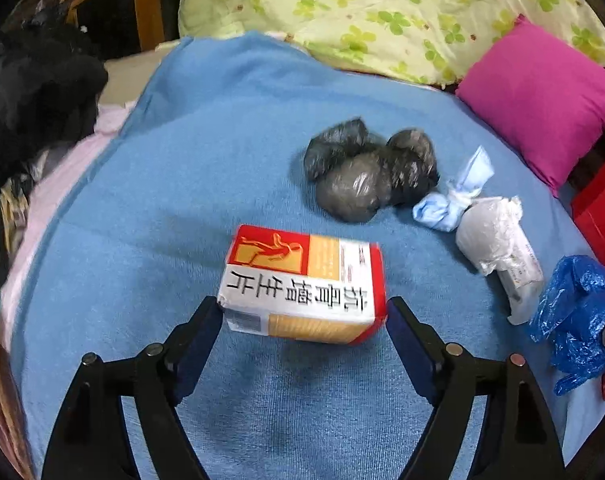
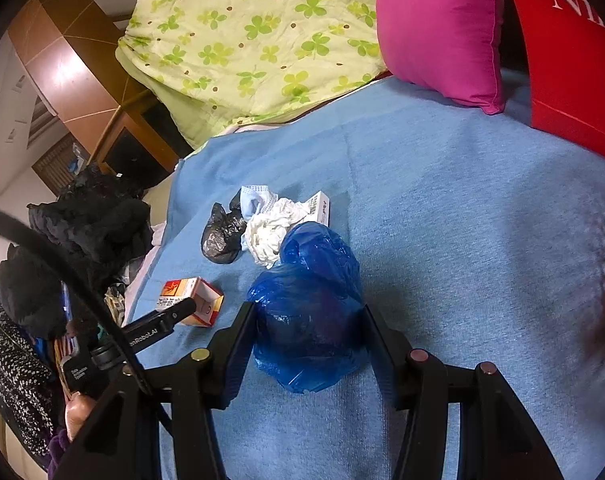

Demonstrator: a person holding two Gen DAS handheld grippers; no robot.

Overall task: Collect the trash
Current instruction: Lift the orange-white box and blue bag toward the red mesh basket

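Left claw [image 1: 302,316] spread around medicine box [image 1: 302,284], not yet gripping, placed for pickup; right claw [image 2: 310,328] clamped on blue plastic bag [image 2: 306,304], presumably the trash collector; black bags [image 1: 366,168], mask [image 1: 454,196], tissue wad [image 1: 490,236] beyond; blue blanket [image 1: 182,160], bed, pink cushion [image 1: 542,100].

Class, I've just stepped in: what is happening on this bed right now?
A person with a gripper in each hand is gathering trash off a blue blanket. The right gripper is clamped on a crumpled blue plastic bag. The left gripper stands open around a red-and-white medicine box, not yet gripping it. Grey bags, a knotted light-blue mask and white wrappings lie uncollected beside them.
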